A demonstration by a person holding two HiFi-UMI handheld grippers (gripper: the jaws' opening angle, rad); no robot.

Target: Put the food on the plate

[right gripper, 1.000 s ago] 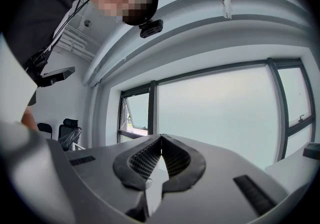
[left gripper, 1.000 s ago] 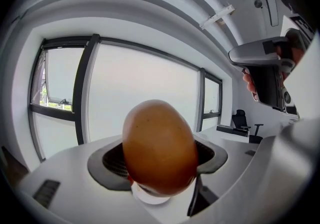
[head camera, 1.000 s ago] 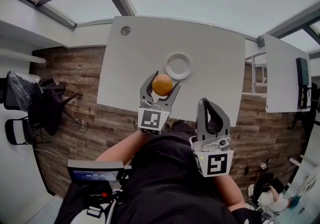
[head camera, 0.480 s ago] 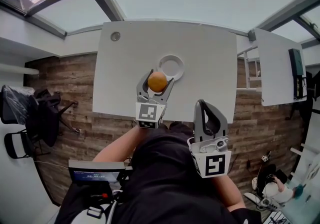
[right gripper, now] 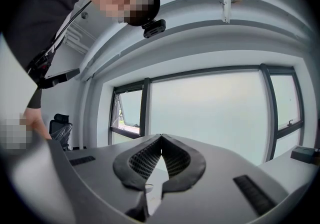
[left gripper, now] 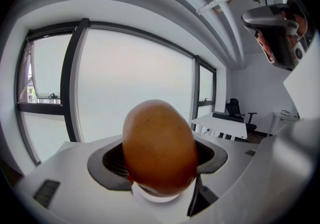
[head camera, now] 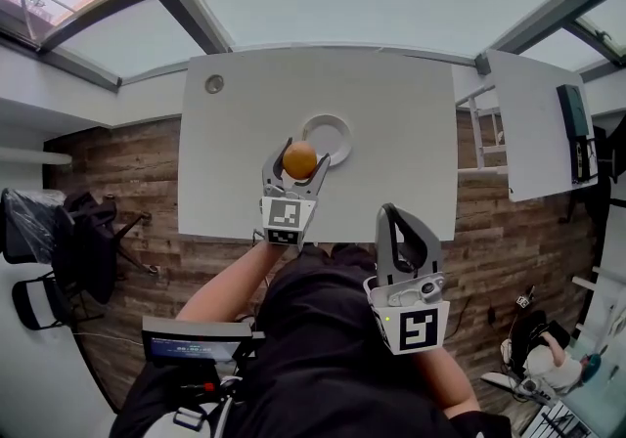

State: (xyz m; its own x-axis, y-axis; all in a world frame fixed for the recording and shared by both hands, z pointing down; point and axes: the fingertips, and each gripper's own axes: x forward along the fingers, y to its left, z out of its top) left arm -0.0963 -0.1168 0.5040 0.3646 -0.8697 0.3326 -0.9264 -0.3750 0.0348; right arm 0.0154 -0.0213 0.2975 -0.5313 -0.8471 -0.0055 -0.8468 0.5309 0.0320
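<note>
An orange-brown, egg-shaped piece of food (head camera: pixel 299 159) is clamped in my left gripper (head camera: pixel 296 156), above the white table (head camera: pixel 391 133) and just left of the small white plate (head camera: pixel 328 138). Seen from the left gripper view, the food (left gripper: pixel 159 147) fills the space between the jaws and hides the plate. My right gripper (head camera: pixel 404 227) hangs near the table's front edge, close to the person's body, shut with nothing in it. In the right gripper view its tips (right gripper: pixel 161 138) meet and point at the windows.
A round grommet (head camera: pixel 214 84) sits at the table's far left corner. A second white desk (head camera: pixel 523 123) stands to the right. Black office chairs (head camera: pixel 59 231) stand on the wood floor at the left. A laptop (head camera: pixel 191 338) is beside the person.
My left gripper has carried the food away from the person and closer to the plate. The right gripper stays shut in about the same place.
</note>
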